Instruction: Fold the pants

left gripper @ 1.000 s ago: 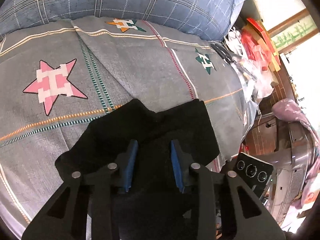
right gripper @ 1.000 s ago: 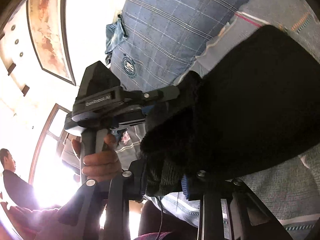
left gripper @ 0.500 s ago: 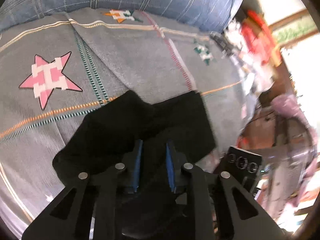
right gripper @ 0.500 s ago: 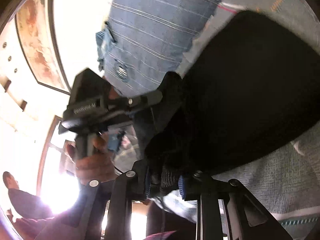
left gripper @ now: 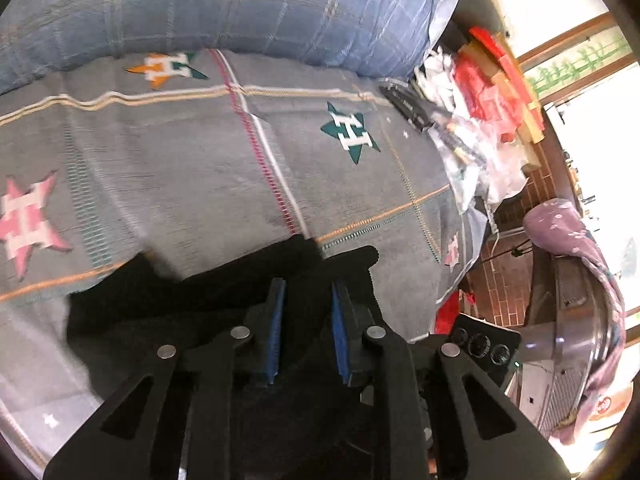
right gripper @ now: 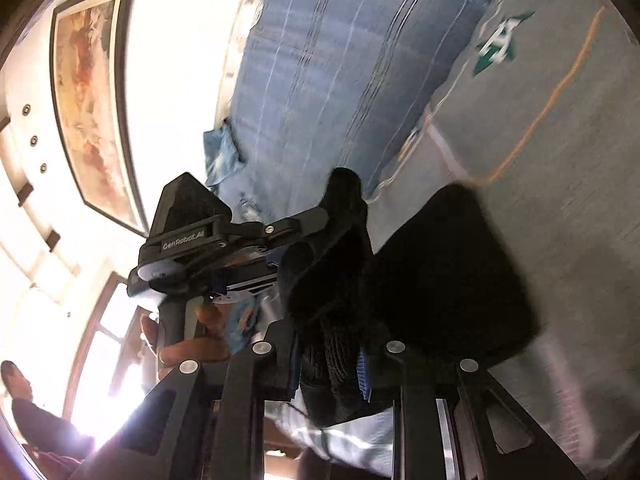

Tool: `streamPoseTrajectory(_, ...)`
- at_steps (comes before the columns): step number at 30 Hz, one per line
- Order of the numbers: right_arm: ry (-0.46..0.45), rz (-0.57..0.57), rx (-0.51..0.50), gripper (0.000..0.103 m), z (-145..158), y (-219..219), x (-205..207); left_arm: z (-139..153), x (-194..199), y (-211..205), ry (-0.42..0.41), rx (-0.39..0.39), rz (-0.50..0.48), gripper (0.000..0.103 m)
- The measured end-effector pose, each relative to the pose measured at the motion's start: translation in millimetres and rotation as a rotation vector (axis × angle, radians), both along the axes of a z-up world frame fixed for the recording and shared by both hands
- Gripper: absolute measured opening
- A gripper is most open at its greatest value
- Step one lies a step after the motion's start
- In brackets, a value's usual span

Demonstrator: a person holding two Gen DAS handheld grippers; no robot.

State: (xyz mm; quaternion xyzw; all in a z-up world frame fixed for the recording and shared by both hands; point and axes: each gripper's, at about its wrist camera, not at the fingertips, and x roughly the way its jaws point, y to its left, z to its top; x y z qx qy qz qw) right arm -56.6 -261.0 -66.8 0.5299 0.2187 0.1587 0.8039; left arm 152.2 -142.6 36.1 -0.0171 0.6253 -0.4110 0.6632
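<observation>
Squarely in the middle of things, the black pants [left gripper: 224, 300] lie bunched on a grey bedspread [left gripper: 180, 168] patterned with stars and stitched stripes, one end raised off it between the two grippers; the left gripper [left gripper: 306, 312] points steeply down with black cloth running between its blue pads [left gripper: 276, 320], and its jaws have just been closing to a narrow gap that pinches that cloth; seen from the right wrist, the right gripper [right gripper: 328, 360] grips a thick ribbed fold of the same pants [right gripper: 440, 280], its jaws likewise just closed in on it to a narrow hold; the left gripper [right gripper: 280, 236] shows there too, clamped on a raised tuft of the black cloth, with a hand [right gripper: 188, 344] wrapped round its handle; beyond the pants a blue checked quilt [left gripper: 240, 8] is heaped along the far edge of the bedspread; off the bed's right corner sits a jumble of red and white packets [left gripper: 484, 96], too blurred to say what holds them; below that a black panel with three round dials [left gripper: 480, 340] stands beside a grey appliance draped with a purple cloth [left gripper: 576, 248]; a framed painting [right gripper: 92, 92] hangs on the wall, and a seated person [right gripper: 24, 404] shows at the lower left edge against a bright window.
</observation>
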Motion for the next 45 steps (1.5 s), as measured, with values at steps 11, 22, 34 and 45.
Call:
streamPoseTrajectory(11, 0.095, -0.059, -0.113, 0.022, -35.3, -17.3, -2.0, -40.6, -5.7, -30.8, -0.037, 0.120, 0.012, 0.021)
streamPoseTrajectory(22, 0.106, -0.186, -0.135, 0.054, -1.8, -55.5, -18.2, 28.3, 17.8, 74.0, -0.064, -0.117, 0.241, 0.053)
streamPoseTrajectory(34, 0.184, -0.013, -0.531, 0.020, 16.7, -3.2, 81.9, -30.7, -18.5, 136.5, -0.020, -0.033, 0.382, 0.052)
streamPoseTrajectory(45, 0.243, 0.049, -0.635, 0.010, 12.1, -15.9, 93.9, -53.9, 6.5, 114.8, -0.113, 0.119, 0.492, 0.048)
